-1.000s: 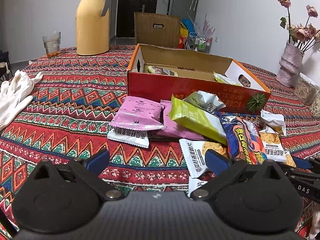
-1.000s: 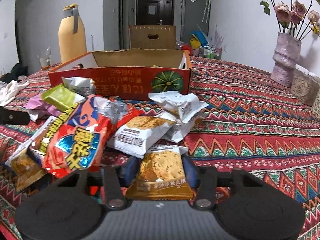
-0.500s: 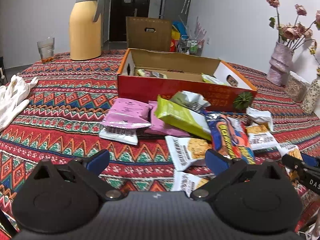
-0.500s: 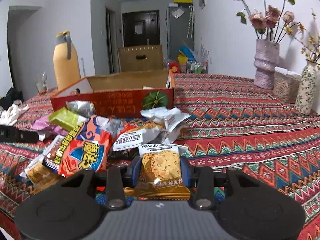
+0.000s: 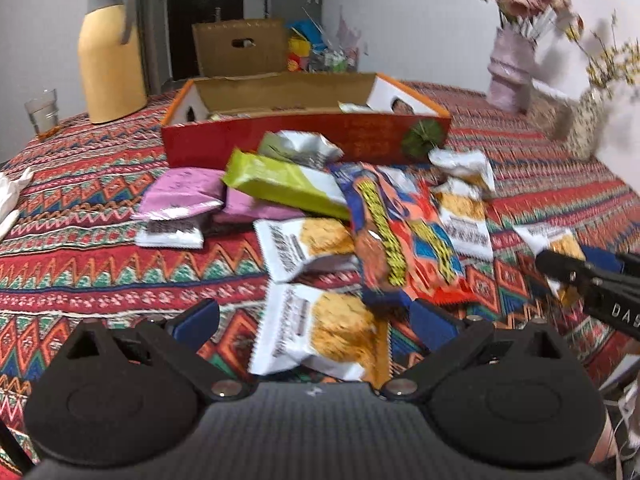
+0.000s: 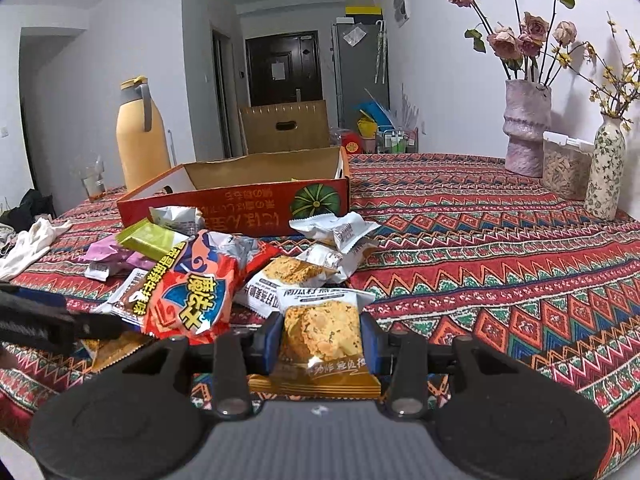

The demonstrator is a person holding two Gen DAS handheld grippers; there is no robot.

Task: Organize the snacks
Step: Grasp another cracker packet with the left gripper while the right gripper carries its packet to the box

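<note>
Left wrist view, left to right: a drinking glass and a yellow thermos jug stand toward the far left edge of the tabletop, which carries a patterned red cloth. An open red cardboard box sits toward the far middle, a few packets lying inside it. Against the box's near wall lies the snack pile: pink packets, a green packet, a large orange-and-blue bag and several white cookie packets. The left gripper hangs at the near edge with its jaws apart, a white cookie packet lying between them unclamped. Right wrist view: the right gripper has its jaws clamped on a single cookie packet, just right of the pile. A pink vase of roses, a lidded clear container and a floral vase stand along the far right edge.
</note>
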